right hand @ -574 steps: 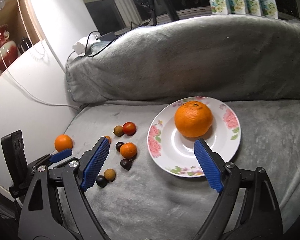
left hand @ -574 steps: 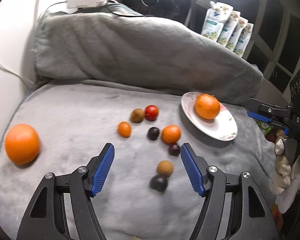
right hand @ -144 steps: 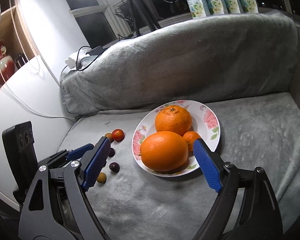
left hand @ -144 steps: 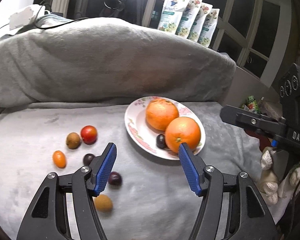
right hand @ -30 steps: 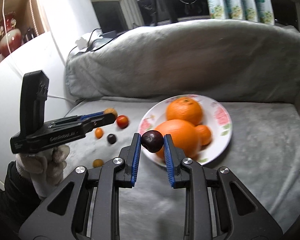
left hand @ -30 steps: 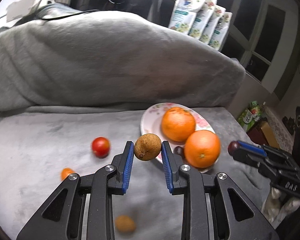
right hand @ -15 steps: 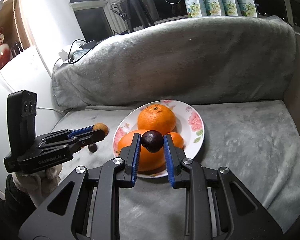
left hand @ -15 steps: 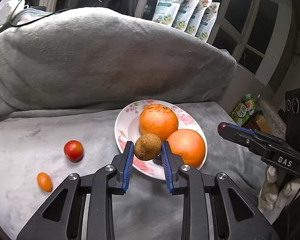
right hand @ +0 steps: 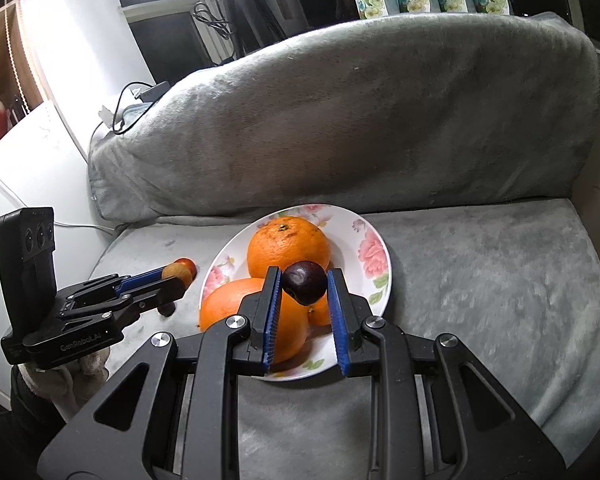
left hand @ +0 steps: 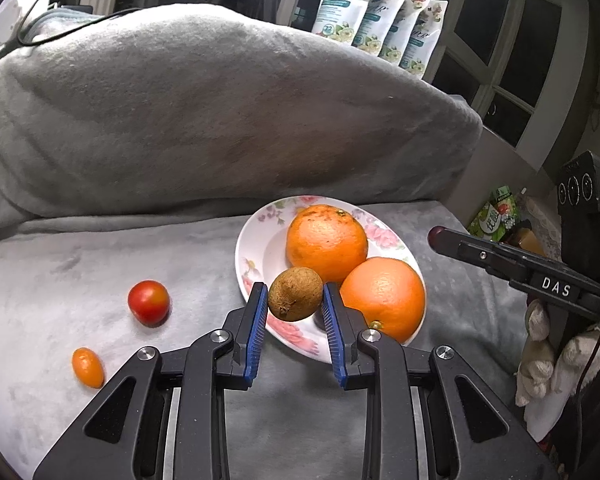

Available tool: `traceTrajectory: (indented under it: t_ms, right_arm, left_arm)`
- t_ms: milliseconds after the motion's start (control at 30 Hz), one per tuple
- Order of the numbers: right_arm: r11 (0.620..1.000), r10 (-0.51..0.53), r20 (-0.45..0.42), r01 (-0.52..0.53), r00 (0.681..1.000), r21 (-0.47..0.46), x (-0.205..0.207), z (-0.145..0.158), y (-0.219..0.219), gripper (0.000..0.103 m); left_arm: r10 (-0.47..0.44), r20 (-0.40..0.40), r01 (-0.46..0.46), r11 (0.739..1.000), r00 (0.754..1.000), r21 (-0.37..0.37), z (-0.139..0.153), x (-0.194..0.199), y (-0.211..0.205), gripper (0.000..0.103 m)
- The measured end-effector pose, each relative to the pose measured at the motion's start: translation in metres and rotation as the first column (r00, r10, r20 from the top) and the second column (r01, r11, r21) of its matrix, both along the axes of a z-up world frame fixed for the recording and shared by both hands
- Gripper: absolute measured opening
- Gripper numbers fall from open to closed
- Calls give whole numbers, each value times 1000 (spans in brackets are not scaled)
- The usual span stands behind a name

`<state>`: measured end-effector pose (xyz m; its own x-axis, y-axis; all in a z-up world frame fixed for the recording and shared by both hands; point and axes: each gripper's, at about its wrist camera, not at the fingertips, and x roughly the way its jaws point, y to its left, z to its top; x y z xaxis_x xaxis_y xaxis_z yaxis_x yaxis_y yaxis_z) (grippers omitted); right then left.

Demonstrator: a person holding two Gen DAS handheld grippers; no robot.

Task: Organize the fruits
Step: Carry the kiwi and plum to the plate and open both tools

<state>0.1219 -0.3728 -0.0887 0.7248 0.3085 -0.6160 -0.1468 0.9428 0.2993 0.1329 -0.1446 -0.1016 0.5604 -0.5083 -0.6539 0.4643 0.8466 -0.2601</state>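
Left wrist view: left tool pinches a brown kiwi-like fruit just above the near-left rim of the floral plate. Right tool pinches a dark plum over the plate's middle, above the front orange.

Step in hand, as judged: both small fruits carried to the plate, release pending. Next move calls for lowering each into a gap, then spreading the jaws.

Room: two oranges, rear one, fill most of the plate; bare porcelain remains at the left and far-right rim. Rim is shallow, so a round fruit could roll off onto the grey blanket.

Not yet collected: cherry tomato and kumquat, left of the plate, well apart from it.
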Motion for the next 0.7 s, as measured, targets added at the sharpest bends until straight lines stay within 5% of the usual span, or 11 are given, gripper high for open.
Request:
traceTrajectory:
  t_ms: [700]
  right_arm:
    - [1000, 11, -73, -11, 997, -8, 32, -13, 0, 24]
  left_arm:
    - [-15, 1, 15, 999, 1000, 28, -6, 4, -7, 26]
